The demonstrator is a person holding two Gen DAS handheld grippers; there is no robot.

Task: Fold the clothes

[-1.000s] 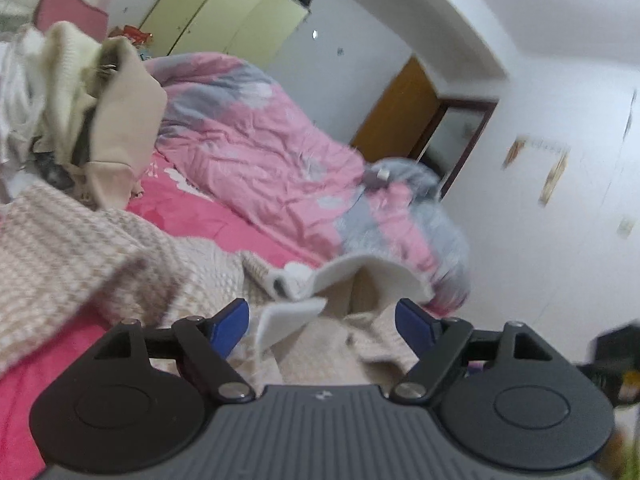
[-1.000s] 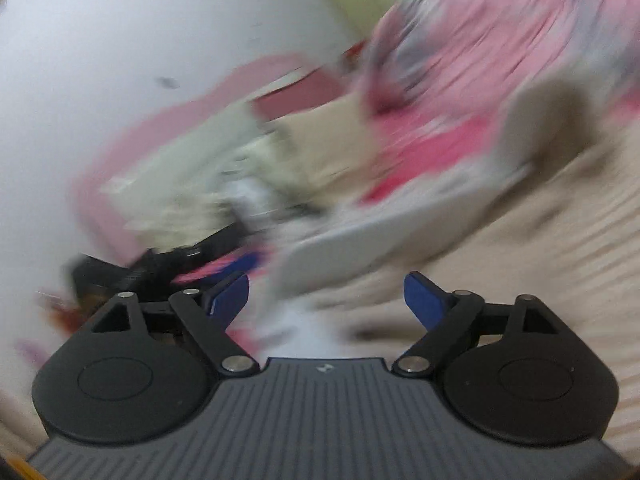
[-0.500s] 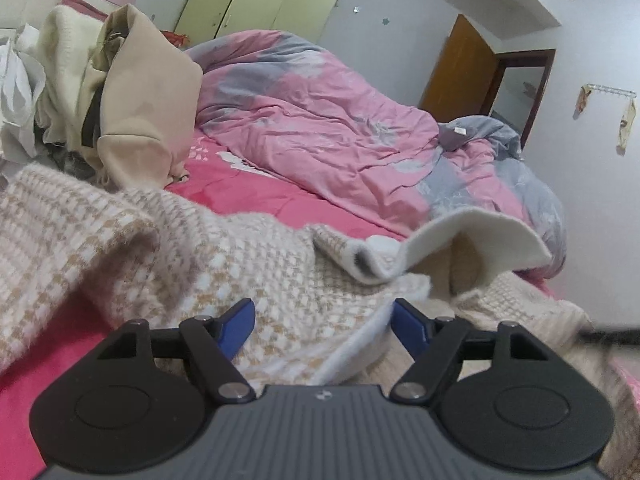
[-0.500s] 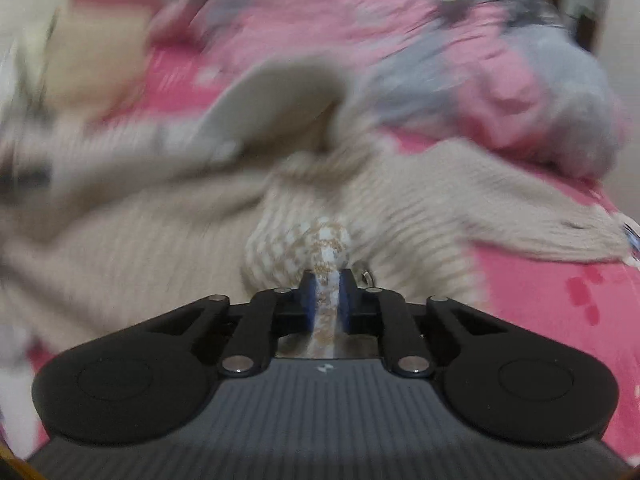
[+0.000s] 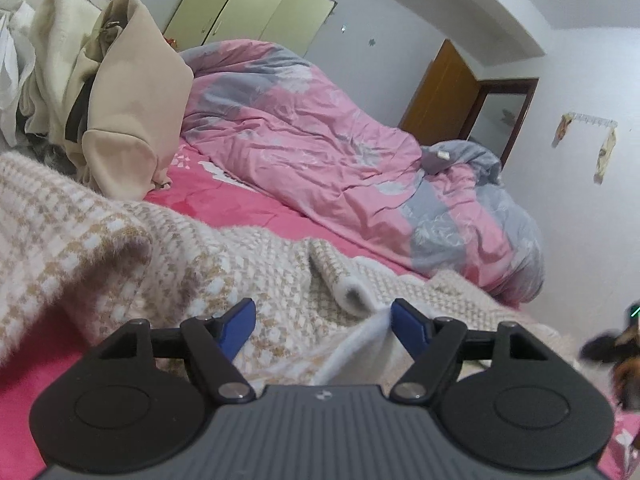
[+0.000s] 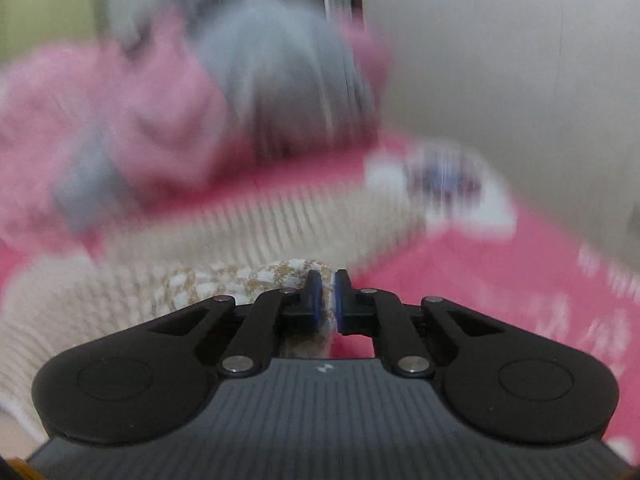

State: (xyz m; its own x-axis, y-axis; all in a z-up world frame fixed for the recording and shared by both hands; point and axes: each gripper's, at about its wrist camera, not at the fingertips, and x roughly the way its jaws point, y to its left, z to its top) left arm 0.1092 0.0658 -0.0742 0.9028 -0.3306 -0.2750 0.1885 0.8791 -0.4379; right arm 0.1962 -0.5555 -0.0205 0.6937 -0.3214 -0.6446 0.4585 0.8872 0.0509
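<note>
A beige-and-white houndstooth knit garment [image 5: 120, 264] lies rumpled on the pink bed sheet [image 5: 244, 208], one white-lined edge [image 5: 352, 292] curled over. My left gripper [image 5: 323, 322] hovers low over this fabric, open, with cloth between but not pinched by its blue pads. In the blurred right wrist view, my right gripper [image 6: 327, 300] is shut on a fold of the same knit garment [image 6: 224, 280], which bunches just ahead of the fingers.
A pink and grey duvet [image 5: 320, 152] is heaped along the far side of the bed. A pile of cream and tan clothes [image 5: 104, 92] stands at the left. Yellow-green wardrobe [image 5: 256, 8] and a brown door [image 5: 440, 92] line the walls.
The right gripper went from open to shut on a fold of the knit and swung right with it. The left gripper dropped closer to the fabric, still open; the curled edge flattened.
</note>
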